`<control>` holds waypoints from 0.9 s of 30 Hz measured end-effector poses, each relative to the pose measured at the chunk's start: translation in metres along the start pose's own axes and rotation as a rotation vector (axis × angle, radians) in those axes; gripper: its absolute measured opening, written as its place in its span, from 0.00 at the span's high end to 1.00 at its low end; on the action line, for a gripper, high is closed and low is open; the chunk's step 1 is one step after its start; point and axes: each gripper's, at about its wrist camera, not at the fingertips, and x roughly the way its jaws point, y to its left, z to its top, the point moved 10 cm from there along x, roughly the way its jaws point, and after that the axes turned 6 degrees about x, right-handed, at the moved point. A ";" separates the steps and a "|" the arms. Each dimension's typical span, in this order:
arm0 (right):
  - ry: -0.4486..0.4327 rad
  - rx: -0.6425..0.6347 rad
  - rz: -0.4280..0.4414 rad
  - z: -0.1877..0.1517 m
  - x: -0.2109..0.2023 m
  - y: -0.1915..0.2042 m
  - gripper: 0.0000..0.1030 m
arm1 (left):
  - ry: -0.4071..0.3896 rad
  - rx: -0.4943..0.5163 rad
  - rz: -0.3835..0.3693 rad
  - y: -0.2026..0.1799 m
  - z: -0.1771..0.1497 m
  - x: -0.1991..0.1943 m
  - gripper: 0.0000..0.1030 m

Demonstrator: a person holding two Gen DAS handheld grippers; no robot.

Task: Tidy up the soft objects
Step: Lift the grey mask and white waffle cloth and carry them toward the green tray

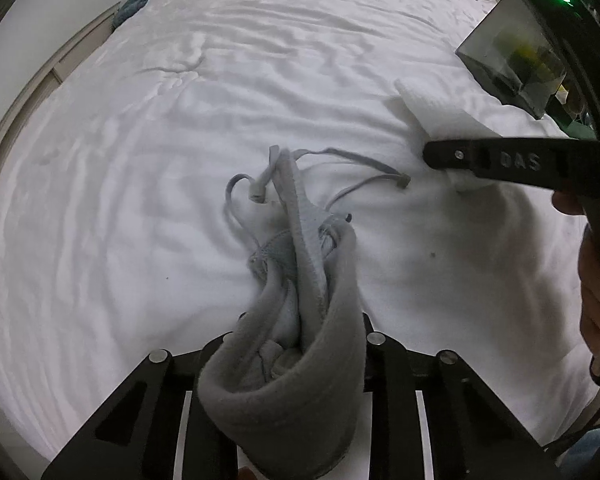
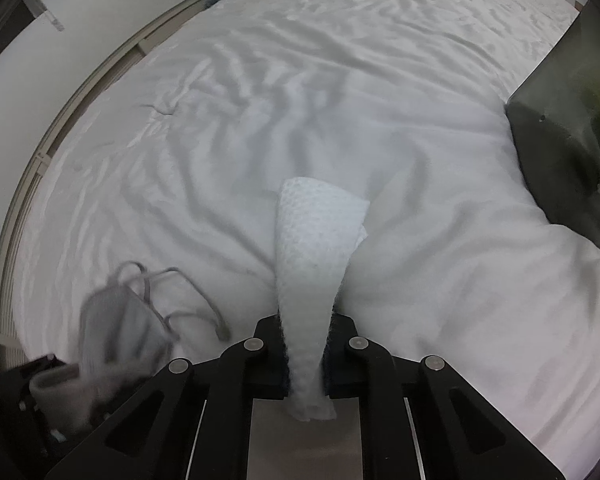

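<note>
The white cloth [image 2: 312,264] is pinched in the right tool [image 2: 306,354], the grey pouch [image 1: 300,320] in the left tool [image 1: 292,344], and the dark bin [image 2: 560,152] is seen nearer the right.

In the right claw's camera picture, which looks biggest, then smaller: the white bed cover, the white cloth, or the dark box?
1. White bed cover.
2. Dark box.
3. White cloth, though it is nearest the camera, so the last two are unsure.

On the bed [image 1: 260,80], the bag [image 1: 296,280] lies left of the cloth [image 1: 432,112], the box [image 1: 512,60] behind.
</note>
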 end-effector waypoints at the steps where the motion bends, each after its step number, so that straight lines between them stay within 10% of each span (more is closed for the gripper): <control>1: -0.003 -0.010 0.009 -0.001 -0.003 -0.001 0.91 | -0.001 0.000 0.006 -0.001 0.001 -0.001 0.80; 27: -0.052 -0.185 0.010 -0.072 -0.130 -0.050 0.91 | -0.103 0.049 0.044 -0.063 0.016 -0.077 0.82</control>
